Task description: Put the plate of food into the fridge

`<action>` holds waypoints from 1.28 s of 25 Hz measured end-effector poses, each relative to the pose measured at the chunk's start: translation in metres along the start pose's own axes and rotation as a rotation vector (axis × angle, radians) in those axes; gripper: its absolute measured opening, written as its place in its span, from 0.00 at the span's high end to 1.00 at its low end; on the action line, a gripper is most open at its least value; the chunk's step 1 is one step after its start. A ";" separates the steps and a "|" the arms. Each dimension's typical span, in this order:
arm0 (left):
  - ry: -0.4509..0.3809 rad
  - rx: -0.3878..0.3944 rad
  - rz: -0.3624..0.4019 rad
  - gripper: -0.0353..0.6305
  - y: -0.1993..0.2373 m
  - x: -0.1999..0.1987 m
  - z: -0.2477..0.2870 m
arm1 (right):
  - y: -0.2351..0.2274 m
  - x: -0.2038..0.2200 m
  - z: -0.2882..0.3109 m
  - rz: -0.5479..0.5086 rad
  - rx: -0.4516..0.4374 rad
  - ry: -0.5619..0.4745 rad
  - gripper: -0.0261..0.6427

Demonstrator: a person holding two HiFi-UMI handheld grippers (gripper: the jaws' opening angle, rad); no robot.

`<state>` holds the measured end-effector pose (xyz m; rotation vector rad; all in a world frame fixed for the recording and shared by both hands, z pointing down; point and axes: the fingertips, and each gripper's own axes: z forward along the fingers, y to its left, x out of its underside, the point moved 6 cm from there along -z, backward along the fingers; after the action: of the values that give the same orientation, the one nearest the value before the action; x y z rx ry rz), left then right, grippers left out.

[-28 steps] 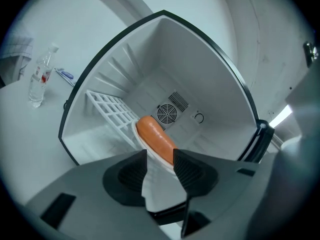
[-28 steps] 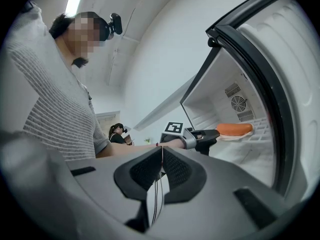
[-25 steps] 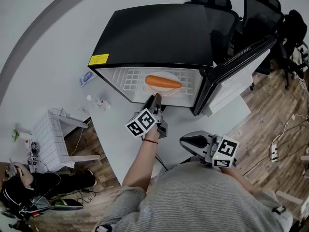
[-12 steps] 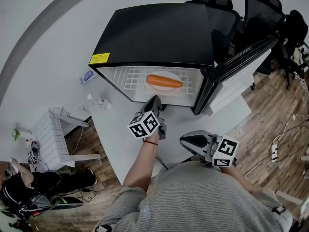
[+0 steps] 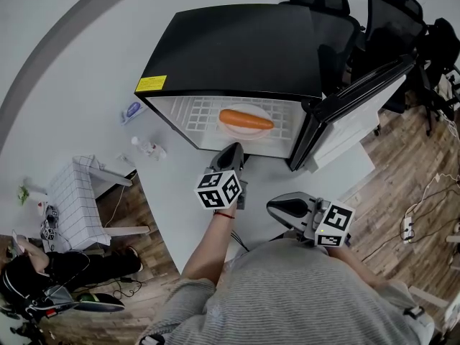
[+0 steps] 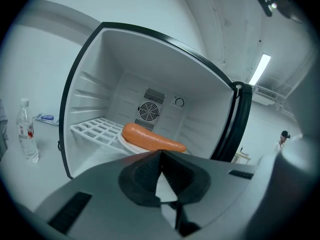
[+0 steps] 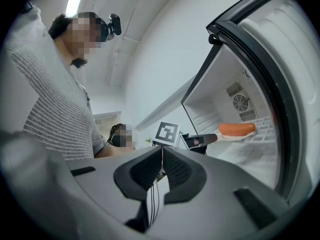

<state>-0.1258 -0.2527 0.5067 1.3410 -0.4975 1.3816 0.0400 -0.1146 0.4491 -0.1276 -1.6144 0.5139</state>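
I see white table [image 5: 180, 200], wood floor [image 5: 402, 178], black chairs [image 5: 392, 9] behind, white rack [image 5: 72, 196] left, 1 lit strip light [image 6: 260, 68] overhead.

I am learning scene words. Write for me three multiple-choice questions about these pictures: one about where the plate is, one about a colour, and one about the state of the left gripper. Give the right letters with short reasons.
1. The plate lies:
A. on the floor
B. on the shelf inside the fridge
C. on top of the fridge

2. The food on the plate is:
A. orange
B. green
C. blue

3. The left gripper is:
A. open and empty
B. shut on the plate
C. shut and empty

Answers:
1 B, because the plate rests on the white grid shelf within the open fridge.
2 A, because the long piece of food is plainly orange in all three views.
3 C, because its jaws meet with nothing between them, and the plate sits apart from it in the fridge.
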 end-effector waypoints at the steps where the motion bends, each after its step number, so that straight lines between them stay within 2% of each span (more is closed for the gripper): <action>1: 0.003 0.005 0.017 0.93 -0.002 0.000 -0.002 | 0.000 0.000 0.000 0.000 -0.001 0.001 0.94; 7: 0.006 0.031 0.088 0.93 -0.013 0.003 -0.011 | -0.001 0.001 0.002 -0.003 -0.009 0.009 0.94; 17: -0.046 0.139 0.166 0.93 -0.050 0.006 -0.045 | -0.006 0.005 0.004 -0.011 -0.007 0.028 0.94; 21: -0.048 0.147 0.197 0.93 -0.064 0.012 -0.062 | -0.007 0.004 0.004 -0.011 -0.004 0.029 0.94; 27: -0.043 0.170 0.162 0.93 -0.075 0.020 -0.077 | -0.009 0.004 0.005 -0.011 -0.001 0.031 0.94; 32: -0.037 0.199 0.178 0.93 -0.087 0.023 -0.083 | -0.009 0.002 0.006 -0.018 0.002 0.028 0.94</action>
<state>-0.0804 -0.1441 0.4722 1.5136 -0.5251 1.5880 0.0359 -0.1233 0.4542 -0.1179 -1.5865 0.4979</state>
